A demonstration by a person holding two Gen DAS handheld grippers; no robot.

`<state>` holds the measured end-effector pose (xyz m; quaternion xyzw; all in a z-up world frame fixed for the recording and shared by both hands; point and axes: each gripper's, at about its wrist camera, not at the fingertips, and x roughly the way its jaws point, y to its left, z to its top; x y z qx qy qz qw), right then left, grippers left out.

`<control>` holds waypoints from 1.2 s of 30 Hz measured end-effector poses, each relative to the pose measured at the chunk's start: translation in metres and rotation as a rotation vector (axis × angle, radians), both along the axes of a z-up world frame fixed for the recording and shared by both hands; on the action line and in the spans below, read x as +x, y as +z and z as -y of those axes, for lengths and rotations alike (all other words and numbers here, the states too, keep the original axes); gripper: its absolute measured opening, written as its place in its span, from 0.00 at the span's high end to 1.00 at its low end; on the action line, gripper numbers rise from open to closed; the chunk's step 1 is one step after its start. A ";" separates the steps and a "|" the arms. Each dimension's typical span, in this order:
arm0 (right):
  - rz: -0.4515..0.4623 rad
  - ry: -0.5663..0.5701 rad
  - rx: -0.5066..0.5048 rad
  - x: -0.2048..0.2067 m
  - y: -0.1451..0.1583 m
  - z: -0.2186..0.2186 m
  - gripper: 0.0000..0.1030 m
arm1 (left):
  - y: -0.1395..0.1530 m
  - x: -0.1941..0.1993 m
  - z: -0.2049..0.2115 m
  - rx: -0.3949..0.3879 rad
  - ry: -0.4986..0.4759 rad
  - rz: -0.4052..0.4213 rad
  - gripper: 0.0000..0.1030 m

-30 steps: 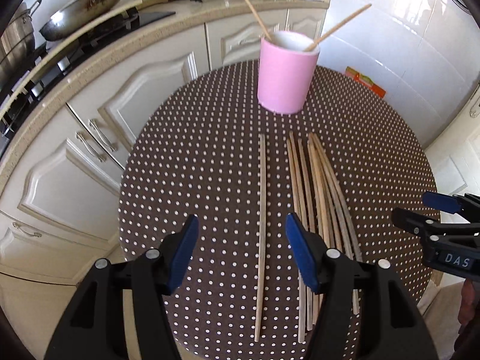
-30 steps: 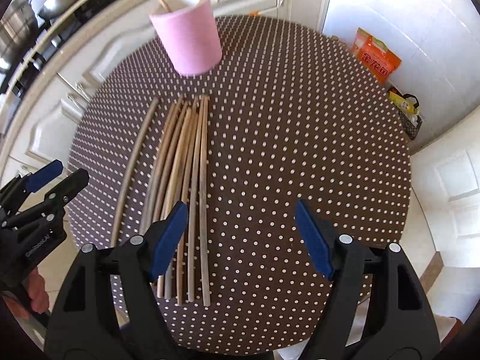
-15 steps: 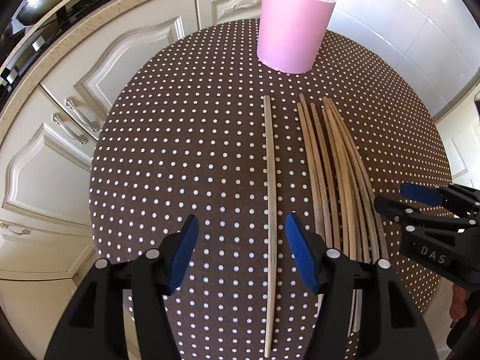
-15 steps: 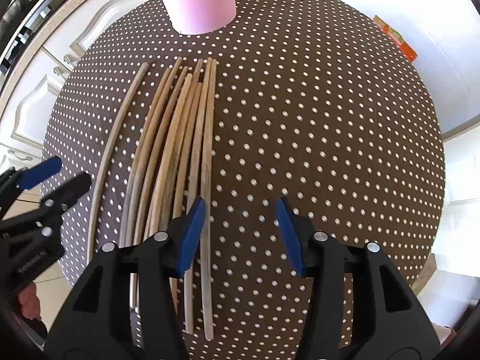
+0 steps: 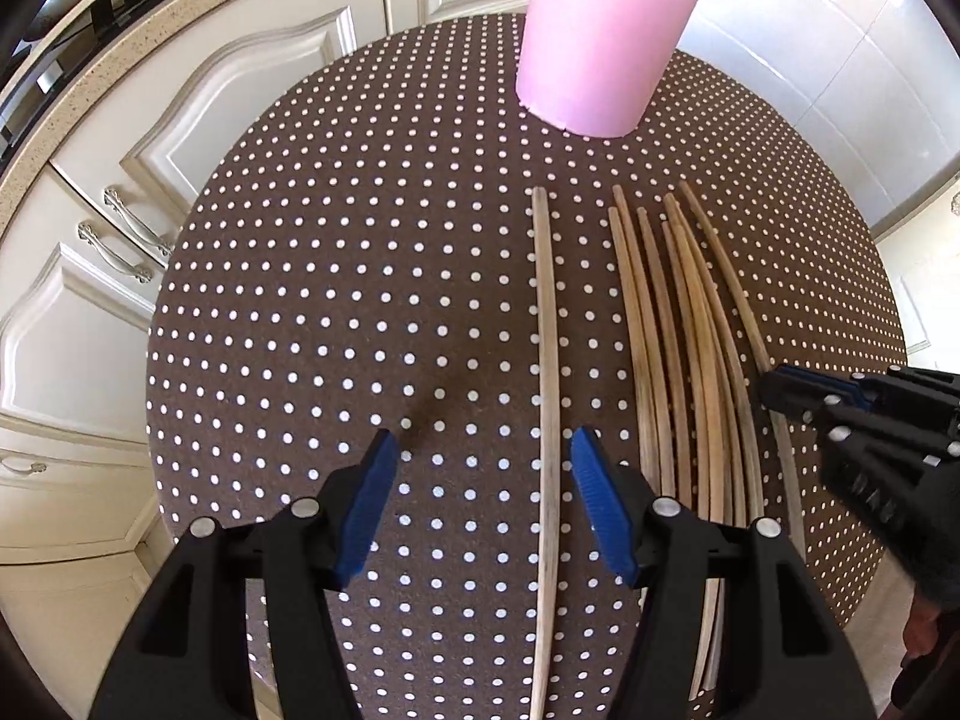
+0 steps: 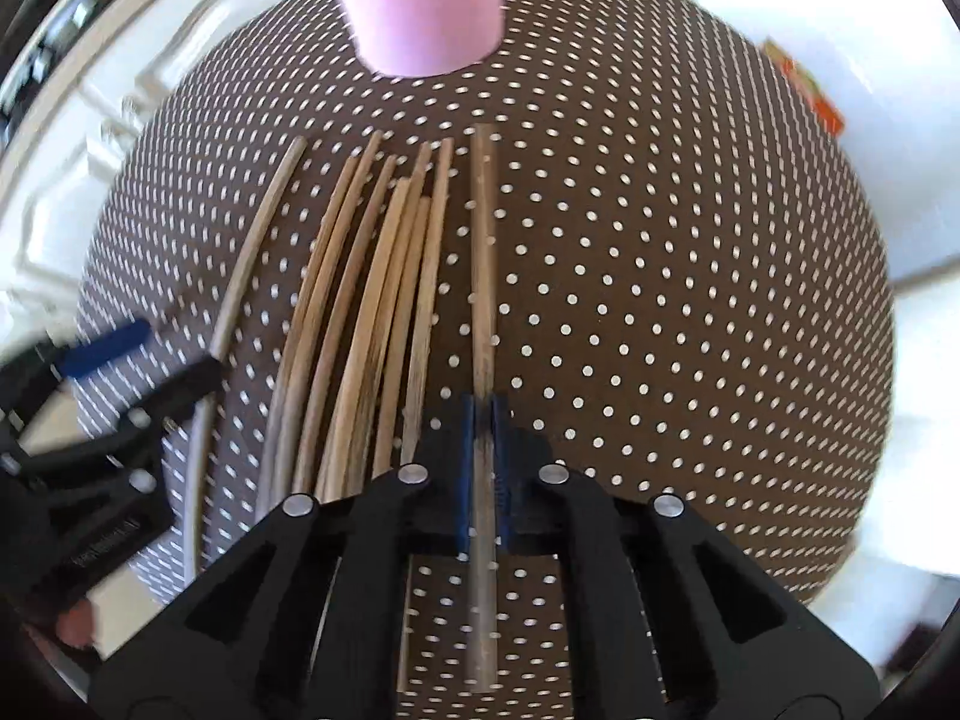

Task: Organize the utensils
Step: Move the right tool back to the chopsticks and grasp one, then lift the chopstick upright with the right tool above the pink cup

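Note:
A pink cup (image 5: 594, 42) stands at the far side of a round brown polka-dot table (image 5: 330, 300). Several wooden chopsticks (image 5: 690, 360) lie side by side in front of it. One separate chopstick (image 5: 549, 360) lies to their left, between the fingers of my open left gripper (image 5: 480, 480), nearer the right pad and untouched. My right gripper (image 6: 483, 414) has its jaws closing tight on the rightmost chopstick (image 6: 483, 270), and the blue pads press on it. In the left wrist view the right gripper (image 5: 780, 393) sits at the bundle's right edge.
Cream kitchen cabinets (image 5: 180, 150) with metal handles curve around the table's left and far side. White tiled wall rises on the right. An orange packet (image 6: 804, 90) lies on the floor beyond the table's right edge. The table's dotted right half (image 6: 660, 300) is bare.
Both grippers came down closer to the table. The right gripper went from wide open to shut on the rightmost chopstick. The left gripper now straddles the separate chopstick.

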<state>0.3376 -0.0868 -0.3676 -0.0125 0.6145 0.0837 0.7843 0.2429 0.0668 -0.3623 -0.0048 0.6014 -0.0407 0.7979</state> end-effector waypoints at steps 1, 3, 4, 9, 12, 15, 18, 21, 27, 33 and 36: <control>-0.009 -0.019 0.030 0.004 0.000 0.006 0.94 | 0.000 0.001 0.001 0.000 0.004 0.004 0.42; -0.026 -0.068 0.111 0.007 0.000 0.015 0.94 | 0.000 0.004 0.007 0.002 0.005 0.002 0.42; -0.032 -0.087 0.142 0.008 -0.001 0.018 0.94 | -0.001 0.007 0.010 0.014 0.002 0.002 0.42; -0.049 -0.135 0.211 0.010 0.000 0.034 0.94 | 0.000 0.022 0.027 0.077 -0.003 0.003 0.91; -0.046 -0.135 0.219 0.005 0.005 0.050 0.94 | -0.003 0.035 0.021 0.015 0.038 -0.015 0.95; -0.035 -0.146 0.231 -0.018 0.011 0.067 0.94 | -0.004 0.043 0.017 -0.014 0.062 -0.013 0.95; -0.007 -0.149 0.245 -0.025 0.009 0.082 0.94 | -0.003 0.045 0.012 -0.027 0.059 0.007 0.95; 0.018 -0.152 0.249 -0.023 0.022 0.093 0.94 | -0.001 0.044 0.011 -0.024 0.059 0.032 0.95; 0.077 -0.170 0.264 -0.016 0.049 0.107 0.94 | 0.022 0.048 0.009 -0.065 0.067 0.095 0.95; 0.158 -0.185 0.284 -0.025 0.085 0.123 0.94 | 0.056 0.053 0.004 -0.076 0.079 0.216 0.95; 0.209 -0.195 0.298 -0.029 0.107 0.128 0.94 | 0.079 0.045 -0.006 -0.117 0.086 0.284 0.95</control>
